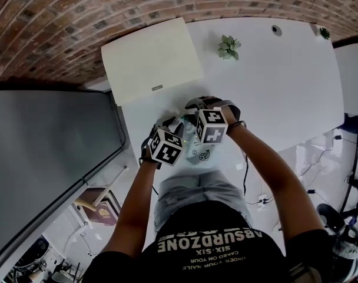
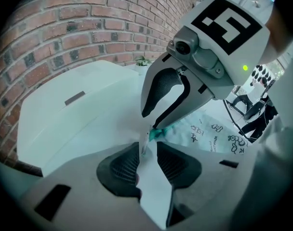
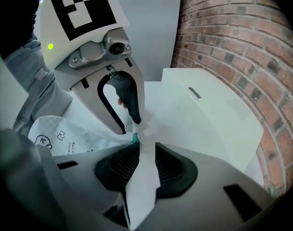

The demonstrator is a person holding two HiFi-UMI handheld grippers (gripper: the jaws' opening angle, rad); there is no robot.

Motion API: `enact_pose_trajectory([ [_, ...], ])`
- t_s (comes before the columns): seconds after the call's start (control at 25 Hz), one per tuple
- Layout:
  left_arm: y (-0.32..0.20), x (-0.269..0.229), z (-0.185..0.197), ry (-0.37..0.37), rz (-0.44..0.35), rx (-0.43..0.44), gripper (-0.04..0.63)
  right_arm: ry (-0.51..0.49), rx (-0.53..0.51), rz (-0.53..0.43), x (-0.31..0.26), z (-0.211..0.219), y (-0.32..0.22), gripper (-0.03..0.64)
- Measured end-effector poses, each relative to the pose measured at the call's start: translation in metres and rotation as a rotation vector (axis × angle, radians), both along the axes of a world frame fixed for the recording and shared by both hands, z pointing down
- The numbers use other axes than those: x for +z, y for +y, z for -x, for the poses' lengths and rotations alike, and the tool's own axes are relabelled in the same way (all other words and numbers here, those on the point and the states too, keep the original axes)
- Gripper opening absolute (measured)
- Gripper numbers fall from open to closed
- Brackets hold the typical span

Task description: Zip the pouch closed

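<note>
Head view: the two marker cubes cover most of the tongs and the white soft pouch with black doodle print [image 1: 200, 153]. The pouch lies on the surface just beyond the person's grey shorts [image 1: 194, 190], between both hands.

Left tongs [image 2: 147, 147]: jaws a narrow gap apart, bare surface showing through. A thin edge of the pouch's end stands at their tips, not clearly pinched.

Right tongs [image 3: 146, 146]: jaws also narrowly apart, nothing pressed. The small teal zipper pull [image 3: 135, 138] sits just at the tip of one jaw.

The two tongs meet tip to tip over that same pouch end, so each blocks the other's view of the zipper. The rest of the pouch trails back toward the person.

Beyond them: a cream flat rectangular box [image 1: 152, 61] with a small grey tab, near the pouch but apart from it. Farther on, a small green potted plant [image 1: 228, 47], well apart, and a round cable hole [image 1: 277, 30] in the surface.

White smooth surface [image 1: 273, 93], otherwise bare there. A red brick wall [image 1: 79, 16] runs behind it. A large grey flat panel [image 1: 49, 152] is to the left. The pale floor with black cables [image 1: 320, 158] is to the right.
</note>
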State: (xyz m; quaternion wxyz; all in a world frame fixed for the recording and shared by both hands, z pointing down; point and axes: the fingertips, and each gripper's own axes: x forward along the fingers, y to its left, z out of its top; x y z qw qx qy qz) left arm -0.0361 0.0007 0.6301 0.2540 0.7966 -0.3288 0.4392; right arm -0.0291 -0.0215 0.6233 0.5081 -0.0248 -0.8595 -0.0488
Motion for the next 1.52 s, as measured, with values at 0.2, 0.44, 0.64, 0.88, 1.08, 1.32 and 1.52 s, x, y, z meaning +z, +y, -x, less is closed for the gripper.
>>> enact_pose_trajectory([
  [0.2,0.000,0.004,0.002,-0.010,-0.001,0.012,0.099,0.004,-0.028,-0.009,-0.001,0.000,-0.004,0.098],
  [0.44,-0.001,0.005,0.001,-0.013,-0.004,0.022,0.066,0.043,-0.089,-0.024,0.005,-0.002,-0.004,0.095],
  [0.64,-0.002,0.009,0.002,-0.023,-0.003,0.033,0.046,0.053,-0.179,-0.026,0.005,0.002,0.005,0.081],
  [0.88,-0.002,0.009,0.002,-0.023,-0.003,0.049,0.040,0.093,-0.311,-0.040,0.008,0.004,0.016,0.075],
  [1.08,-0.002,0.010,0.002,-0.038,-0.023,0.077,0.038,0.113,-0.337,-0.036,0.011,0.004,0.019,0.048],
  [1.32,-0.003,0.011,0.002,-0.034,-0.020,0.068,0.038,0.158,-0.379,0.007,0.010,0.006,0.022,0.025],
  [1.52,-0.002,0.011,0.003,-0.037,-0.010,0.054,0.038,0.166,-0.322,-0.003,0.013,0.006,0.022,0.005],
])
